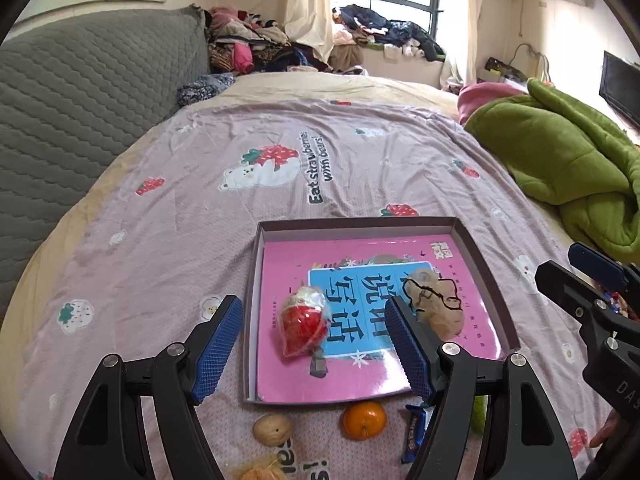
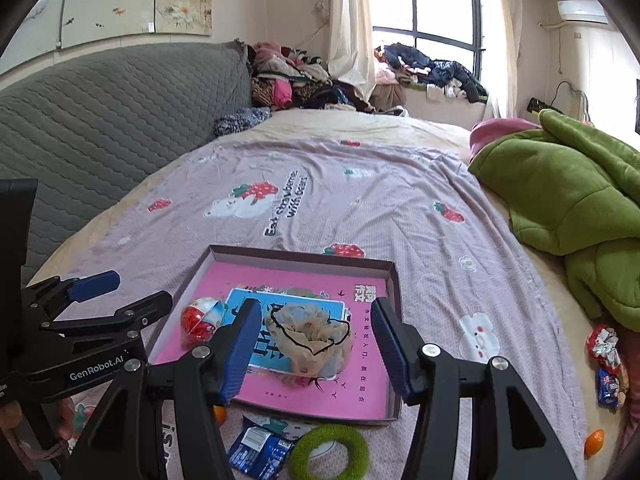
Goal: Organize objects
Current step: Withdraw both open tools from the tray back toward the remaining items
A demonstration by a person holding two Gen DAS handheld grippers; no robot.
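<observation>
While both grippers gape, red egg (image 1: 303, 330), scrunchie (image 2: 310, 338) in box (image 2: 394, 280)

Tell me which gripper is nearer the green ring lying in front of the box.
Right. The right gripper hangs open just above and behind the green ring. The left gripper, also open, is farther left, above the box's near left part.

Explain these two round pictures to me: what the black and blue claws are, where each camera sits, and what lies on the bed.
No robot here: a person holds a two-finger gripper in each hand, each carrying a fisheye camera looking along its fingers. The left gripper and right gripper are both open, holding nothing. On the bedsheet sits a shallow box lined with a pink book, holding a red wrapped egg and a beige scrunchie. Outside it lie an orange, a walnut, a blue snack packet and a green ring.
</observation>
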